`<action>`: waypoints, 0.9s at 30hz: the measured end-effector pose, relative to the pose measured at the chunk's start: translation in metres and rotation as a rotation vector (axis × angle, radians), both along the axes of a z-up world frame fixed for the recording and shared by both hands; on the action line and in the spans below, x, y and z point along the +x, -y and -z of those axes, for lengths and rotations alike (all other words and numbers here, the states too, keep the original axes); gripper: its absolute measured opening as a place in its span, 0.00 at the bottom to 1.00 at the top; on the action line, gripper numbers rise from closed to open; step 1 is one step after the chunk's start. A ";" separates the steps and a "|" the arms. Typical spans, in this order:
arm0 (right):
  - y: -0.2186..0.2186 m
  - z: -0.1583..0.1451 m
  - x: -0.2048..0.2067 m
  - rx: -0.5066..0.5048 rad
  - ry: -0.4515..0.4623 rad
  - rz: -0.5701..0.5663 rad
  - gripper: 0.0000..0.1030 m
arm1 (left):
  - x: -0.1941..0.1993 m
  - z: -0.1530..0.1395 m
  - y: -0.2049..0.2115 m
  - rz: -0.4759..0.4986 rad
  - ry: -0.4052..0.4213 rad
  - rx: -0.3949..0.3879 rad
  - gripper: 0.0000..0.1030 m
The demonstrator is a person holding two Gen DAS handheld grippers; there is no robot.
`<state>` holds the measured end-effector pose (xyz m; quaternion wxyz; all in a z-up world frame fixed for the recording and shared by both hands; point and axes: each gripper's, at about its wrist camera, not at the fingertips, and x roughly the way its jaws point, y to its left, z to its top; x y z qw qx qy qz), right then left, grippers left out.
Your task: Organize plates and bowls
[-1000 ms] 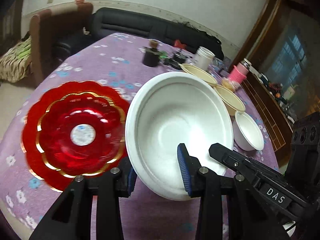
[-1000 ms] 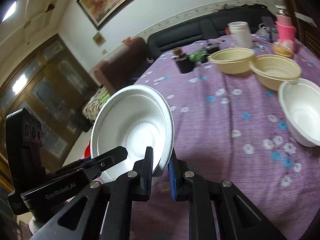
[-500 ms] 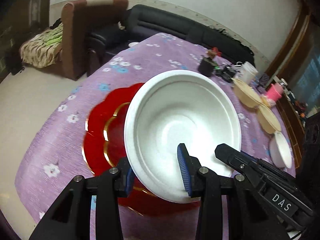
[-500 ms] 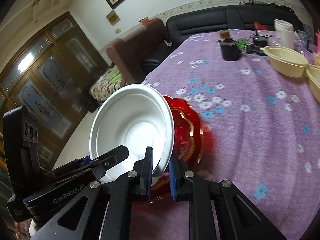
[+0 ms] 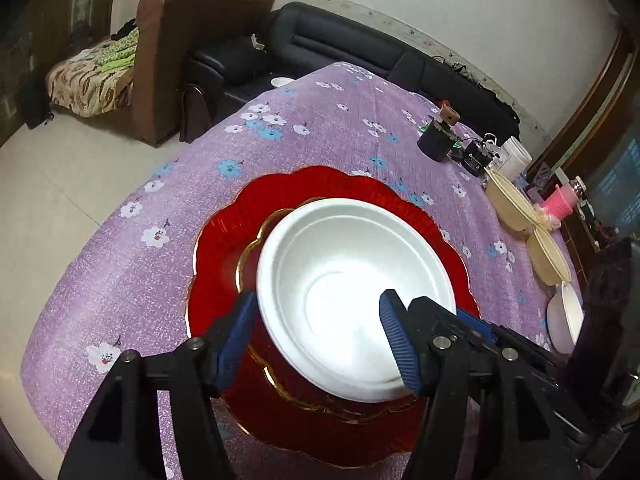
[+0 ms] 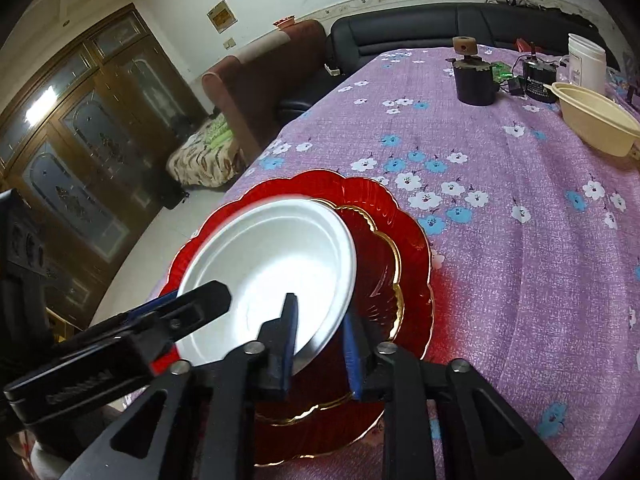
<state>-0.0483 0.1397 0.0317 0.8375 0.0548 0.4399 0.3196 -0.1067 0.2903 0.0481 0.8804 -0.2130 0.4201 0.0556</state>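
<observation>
White foam bowl (image 5: 352, 296) sits on the stacked red scalloped plates (image 5: 224, 264), its near rim straddled by both tools: left gripper (image 5: 320, 336) jaws opening, clear of it; right gripper (image 6: 320, 344) jaws opening, rim between, pads no longer pressing

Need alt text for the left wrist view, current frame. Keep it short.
A white bowl sits on stacked red scalloped plates on a purple floral tablecloth, with the left hand-held gripper straddling the bowl's near rim, jaws opening. The right hand-held gripper's finger reaches in at right; cream bowls line the far right edge.
</observation>
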 end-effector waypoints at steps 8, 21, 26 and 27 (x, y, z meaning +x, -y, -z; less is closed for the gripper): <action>0.014 -0.013 -0.002 0.046 0.051 0.032 0.52 | -0.023 -0.015 -0.006 -0.032 0.046 -0.024 0.64; 0.115 -0.014 -0.020 0.118 0.029 0.165 0.59 | -0.060 -0.027 0.021 -0.061 0.068 0.028 0.75; 0.148 -0.008 -0.033 0.146 0.000 0.184 0.59 | -0.065 -0.022 0.037 -0.058 0.065 0.034 0.75; 0.154 -0.008 -0.035 0.147 0.002 0.187 0.59 | -0.066 -0.020 0.040 -0.059 0.062 0.033 0.75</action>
